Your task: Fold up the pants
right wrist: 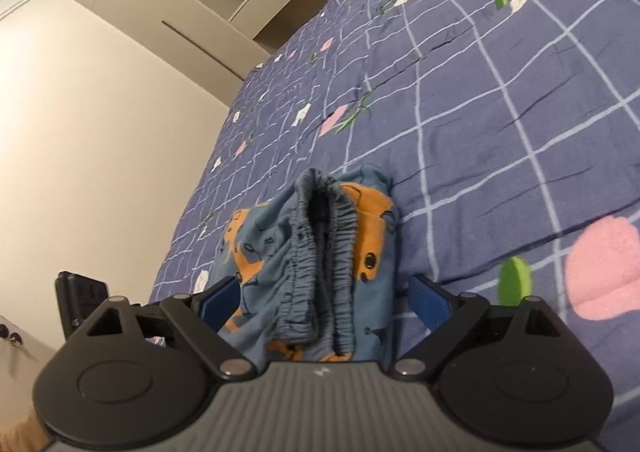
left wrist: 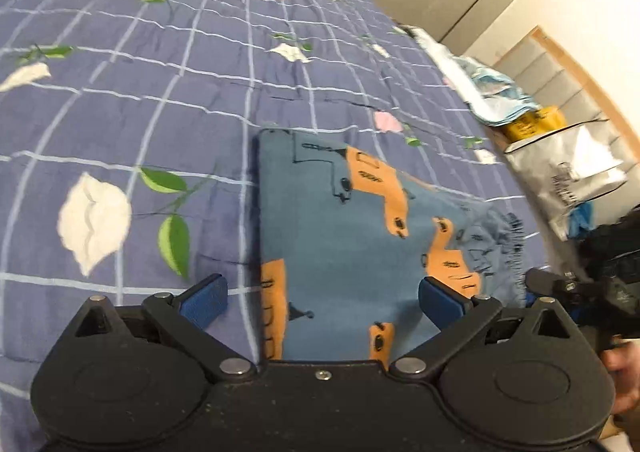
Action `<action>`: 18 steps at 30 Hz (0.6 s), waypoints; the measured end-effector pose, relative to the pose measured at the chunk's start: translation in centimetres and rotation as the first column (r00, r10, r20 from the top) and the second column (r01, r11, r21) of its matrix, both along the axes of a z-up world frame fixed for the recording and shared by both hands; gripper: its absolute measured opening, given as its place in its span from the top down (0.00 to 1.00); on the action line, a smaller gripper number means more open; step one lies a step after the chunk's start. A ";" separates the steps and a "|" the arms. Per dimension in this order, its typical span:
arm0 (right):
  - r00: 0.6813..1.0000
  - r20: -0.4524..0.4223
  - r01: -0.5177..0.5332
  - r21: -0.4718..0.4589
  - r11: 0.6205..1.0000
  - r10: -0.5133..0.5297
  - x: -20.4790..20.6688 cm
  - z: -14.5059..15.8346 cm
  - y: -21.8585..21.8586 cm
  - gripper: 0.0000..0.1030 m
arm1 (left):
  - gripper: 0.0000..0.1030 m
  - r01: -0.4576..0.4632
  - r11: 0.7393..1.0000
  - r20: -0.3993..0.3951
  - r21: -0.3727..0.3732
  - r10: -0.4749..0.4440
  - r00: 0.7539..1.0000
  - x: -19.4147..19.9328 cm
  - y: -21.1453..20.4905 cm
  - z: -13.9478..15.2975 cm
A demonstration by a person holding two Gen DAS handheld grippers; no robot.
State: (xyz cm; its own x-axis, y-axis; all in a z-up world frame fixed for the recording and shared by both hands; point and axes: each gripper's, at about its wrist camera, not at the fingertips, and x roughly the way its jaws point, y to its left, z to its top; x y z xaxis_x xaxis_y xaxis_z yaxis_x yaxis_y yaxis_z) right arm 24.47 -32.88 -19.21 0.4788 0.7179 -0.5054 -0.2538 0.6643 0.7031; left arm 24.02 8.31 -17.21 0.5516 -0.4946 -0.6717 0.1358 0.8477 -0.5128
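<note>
Pants (left wrist: pixel 360 236), blue with orange print, lie folded on the bed's checked quilt (left wrist: pixel 160 91), low and centre in both views. Left tongs (left wrist: pixel 323 302) and right tongs (right wrist: pixel 326 302) stand spread, pads clear of the cloth, the gathered waistband (right wrist: pixel 320 252) between the right pair.

Dim warm indoor light, soft shadows, fisheye-bent edges, dark corners, slight motion blur

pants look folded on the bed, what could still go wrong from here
1. The pants lie between the open fingers of the left hand-held gripper; a pad might snag the cloth and pull the fold open.
2. The right hand-held gripper straddles the bunched elastic waistband, which stands up loosely and may flop over or spread.
3. The quilted bedspread is soft, so the stack could slump.
</note>
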 end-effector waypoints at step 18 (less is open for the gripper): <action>1.000 0.015 -0.001 -0.012 1.000 0.002 -0.3 -1.1 0.8 0.59 | 0.15 0.077 0.995 0.038 -0.065 -0.075 0.996 0.1 -2.1 -1.0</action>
